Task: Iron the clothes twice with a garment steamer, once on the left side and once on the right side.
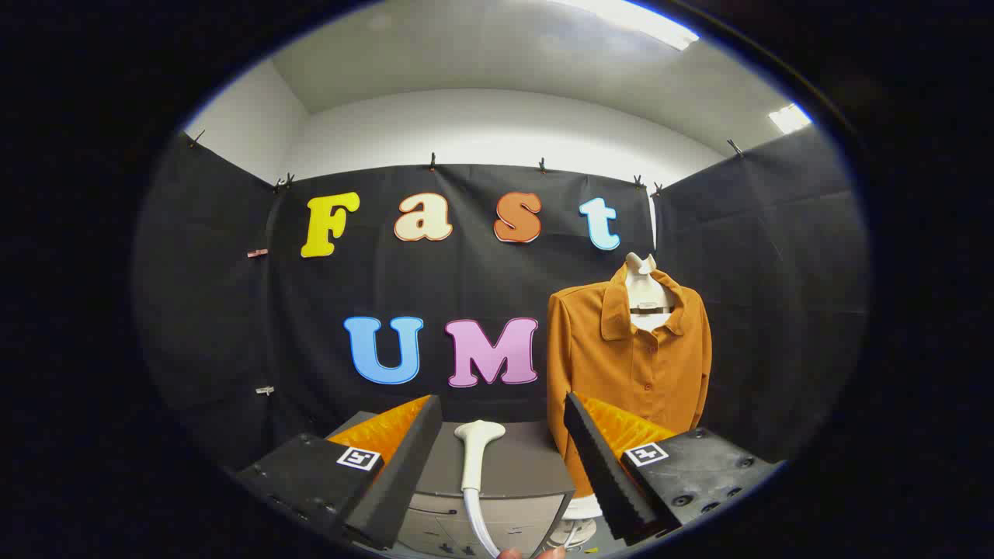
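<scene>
Gripper view: the shirt (pixel 630 365) hangs buttoned on a dress form at about 1 o'clock from the jaws, beyond the right finger and well apart from it. The cloth looks soft and light; it should give way under pressure, so each pass probably needs light contact only.

The cabinet (pixel 497 473) stands just ahead of the jaws, at 12 o'clock. The steamer head (pixel 475 458) rests on its top, with the hose running down toward the jaws. It appears to be rigid, smooth plastic, light, and likely slippery; the narrow neck below the flared head is judged the best place to take hold.

The gripper (pixel 497 458) has its jaws spread wide, holding nothing; the steamer head lies between the fingers, slightly beyond the tips.
</scene>
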Demonstrator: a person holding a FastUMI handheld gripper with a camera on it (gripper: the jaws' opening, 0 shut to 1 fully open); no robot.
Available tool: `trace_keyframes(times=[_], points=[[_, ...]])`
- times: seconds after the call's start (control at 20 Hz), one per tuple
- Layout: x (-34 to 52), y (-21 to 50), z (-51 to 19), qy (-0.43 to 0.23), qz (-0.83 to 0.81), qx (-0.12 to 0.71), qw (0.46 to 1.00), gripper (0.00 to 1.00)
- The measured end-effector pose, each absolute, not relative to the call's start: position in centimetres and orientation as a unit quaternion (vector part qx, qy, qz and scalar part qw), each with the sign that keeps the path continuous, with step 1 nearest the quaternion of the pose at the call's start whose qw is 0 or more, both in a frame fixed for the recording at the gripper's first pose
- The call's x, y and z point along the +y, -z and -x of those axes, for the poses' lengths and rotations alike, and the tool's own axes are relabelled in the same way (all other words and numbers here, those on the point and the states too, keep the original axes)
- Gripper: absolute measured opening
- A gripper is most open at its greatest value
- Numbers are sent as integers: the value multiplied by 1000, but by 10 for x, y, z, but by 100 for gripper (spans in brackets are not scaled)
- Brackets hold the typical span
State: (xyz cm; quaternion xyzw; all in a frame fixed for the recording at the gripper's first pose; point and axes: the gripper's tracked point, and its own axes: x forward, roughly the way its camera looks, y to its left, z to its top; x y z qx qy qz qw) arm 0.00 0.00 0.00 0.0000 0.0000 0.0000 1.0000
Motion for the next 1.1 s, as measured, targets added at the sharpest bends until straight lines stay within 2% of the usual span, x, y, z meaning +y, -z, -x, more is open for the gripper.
trace_keyframes(times=[0.8,1.1], points=[[16,4,12,8,1,4,1000,98],[24,25,0,0,-6,43,999,98]])
